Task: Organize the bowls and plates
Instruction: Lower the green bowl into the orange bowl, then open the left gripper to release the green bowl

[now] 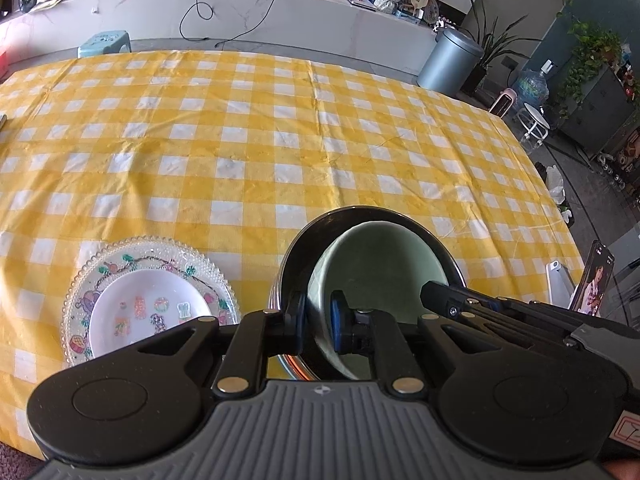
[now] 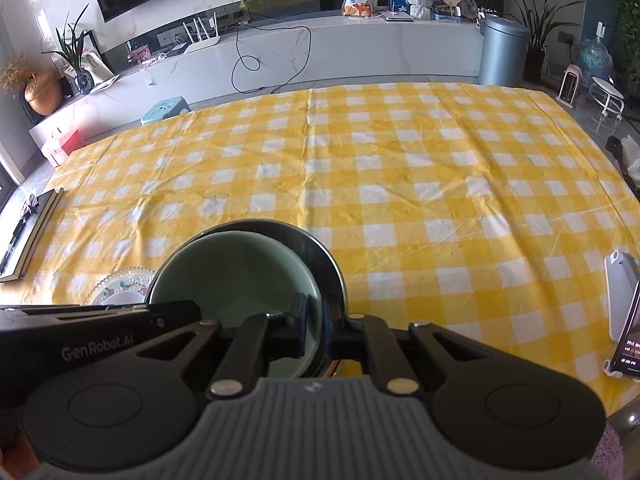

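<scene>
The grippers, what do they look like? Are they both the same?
Yes, they look alike. The left gripper and the right gripper each have a ribbed grey body, black linkage bars with silver rivets, and two round black side plates. The left one's fingers have blue pads. The left gripper's side, seen from the right wrist view, carries white "GenRobot.AI" lettering. No cables or sleeves show.
</scene>
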`<control>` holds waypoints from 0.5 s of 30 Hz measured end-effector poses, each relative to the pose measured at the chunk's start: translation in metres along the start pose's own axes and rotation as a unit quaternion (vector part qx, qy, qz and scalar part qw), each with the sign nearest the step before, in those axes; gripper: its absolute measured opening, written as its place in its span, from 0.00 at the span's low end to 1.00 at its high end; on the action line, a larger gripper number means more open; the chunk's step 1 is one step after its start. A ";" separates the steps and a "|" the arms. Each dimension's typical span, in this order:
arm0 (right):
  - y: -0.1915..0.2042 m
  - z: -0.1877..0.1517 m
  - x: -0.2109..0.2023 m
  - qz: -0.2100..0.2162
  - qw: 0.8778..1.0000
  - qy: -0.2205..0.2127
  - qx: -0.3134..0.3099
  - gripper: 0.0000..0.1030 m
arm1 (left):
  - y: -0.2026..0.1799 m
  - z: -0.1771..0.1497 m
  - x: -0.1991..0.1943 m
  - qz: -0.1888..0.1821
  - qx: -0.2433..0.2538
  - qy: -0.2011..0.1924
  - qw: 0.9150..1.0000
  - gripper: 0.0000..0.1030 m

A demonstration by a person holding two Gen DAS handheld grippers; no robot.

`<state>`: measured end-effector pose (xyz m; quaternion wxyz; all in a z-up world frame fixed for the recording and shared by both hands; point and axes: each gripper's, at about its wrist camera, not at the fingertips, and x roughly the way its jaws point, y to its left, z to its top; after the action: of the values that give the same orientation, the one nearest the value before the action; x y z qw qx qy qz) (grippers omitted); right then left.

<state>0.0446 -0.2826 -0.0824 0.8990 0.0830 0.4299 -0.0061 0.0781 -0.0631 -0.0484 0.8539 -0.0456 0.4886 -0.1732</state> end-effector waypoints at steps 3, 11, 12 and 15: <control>0.000 0.000 -0.001 0.002 1.000 -0.005 -0.001 0.06 | -0.008 0.001 -0.002 0.019 0.029 -0.015 0.999 0.14; 0.000 0.002 -0.007 0.011 1.000 -0.022 -0.002 0.10 | -0.009 0.005 -0.012 0.015 0.045 -0.034 0.998 0.22; 0.000 0.002 -0.008 0.011 1.000 -0.023 -0.001 0.12 | -0.010 0.005 -0.015 0.011 0.049 -0.038 0.998 0.24; -0.001 0.003 -0.012 0.019 0.999 -0.033 0.003 0.23 | -0.011 0.007 -0.022 0.007 0.064 -0.055 0.996 0.29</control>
<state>0.0392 -0.2851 -0.0717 0.9124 0.0937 0.3984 0.0073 0.0709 -0.0667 -0.0236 0.8817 0.0031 0.4292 -0.1957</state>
